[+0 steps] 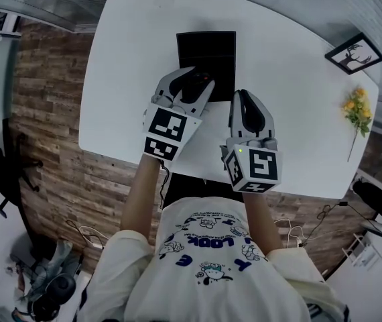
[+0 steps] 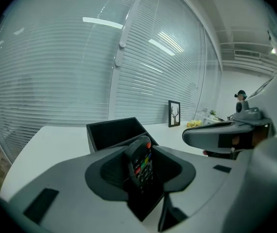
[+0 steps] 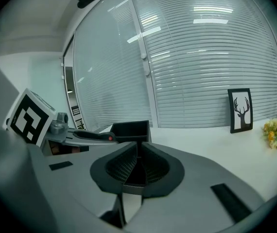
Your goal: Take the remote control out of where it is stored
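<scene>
Left claw (image 2: pixel 142 174) clamps remote control (image 2: pixel 139 159) lengthwise, red-button end toward box (image 2: pixel 113 133).

Black remote control (image 2: pixel 141 161), coloured buttons showing, tilted, just before the open black storage box (image 2: pixel 110 131)

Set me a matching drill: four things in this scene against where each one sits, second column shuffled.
Things:
1. remote control
2. black box
3. framed deer picture
4. yellow flowers

Places:
A. far right corner of the table
B. between the jaws of the left tongs
C. right edge, nearer than the picture
D. open-topped, around mid-table

Pairs: 1-B, 2-D, 3-A, 4-C
</scene>
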Motion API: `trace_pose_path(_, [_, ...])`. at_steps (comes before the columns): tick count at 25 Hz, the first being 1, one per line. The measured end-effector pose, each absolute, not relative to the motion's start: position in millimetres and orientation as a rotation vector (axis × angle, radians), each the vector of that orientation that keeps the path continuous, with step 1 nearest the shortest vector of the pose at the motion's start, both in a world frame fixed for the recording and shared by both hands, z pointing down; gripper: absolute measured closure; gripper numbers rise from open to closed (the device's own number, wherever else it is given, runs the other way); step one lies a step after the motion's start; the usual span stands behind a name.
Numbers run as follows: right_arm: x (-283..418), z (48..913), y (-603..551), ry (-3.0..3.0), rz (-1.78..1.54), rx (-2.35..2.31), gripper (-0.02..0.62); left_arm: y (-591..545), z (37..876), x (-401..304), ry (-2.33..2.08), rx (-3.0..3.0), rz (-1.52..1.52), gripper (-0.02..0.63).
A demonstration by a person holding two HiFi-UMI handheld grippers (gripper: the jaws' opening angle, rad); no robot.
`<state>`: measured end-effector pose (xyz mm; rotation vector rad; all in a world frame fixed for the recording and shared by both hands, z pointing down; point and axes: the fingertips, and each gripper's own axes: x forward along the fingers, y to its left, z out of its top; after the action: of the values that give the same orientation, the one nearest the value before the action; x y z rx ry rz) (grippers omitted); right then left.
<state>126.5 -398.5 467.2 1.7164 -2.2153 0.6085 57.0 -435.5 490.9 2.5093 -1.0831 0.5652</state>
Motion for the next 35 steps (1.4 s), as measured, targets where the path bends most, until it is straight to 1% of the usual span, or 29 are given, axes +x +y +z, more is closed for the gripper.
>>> trace_pose_path(8, [127,469,-394,-2.209,0.612,1.723,0.546,-427,487,57,-1.114,2.506,0.514,0.493])
trace_pose_path(10, [126,468,-392,-2.211,0.611,1.724,0.546,-424,486,56,-1.110,2.503,0.499,0.528])
trace_pose_path(11, [125,466,-392,-2.213,0.609,1.726,0.546,-422,485,55,-1.111,2.499,0.490,0.532])
trace_pose_path(18, [118,455,-387,-2.236,0.586,1.732,0.546,-420,468,43,-1.171,2.488,0.438,0.534])
trace_pose_path(35, [101,406,-366,-2.316,0.470,1.763,0.546,-395,386,21,-1.274,2.555,0.244,0.535])
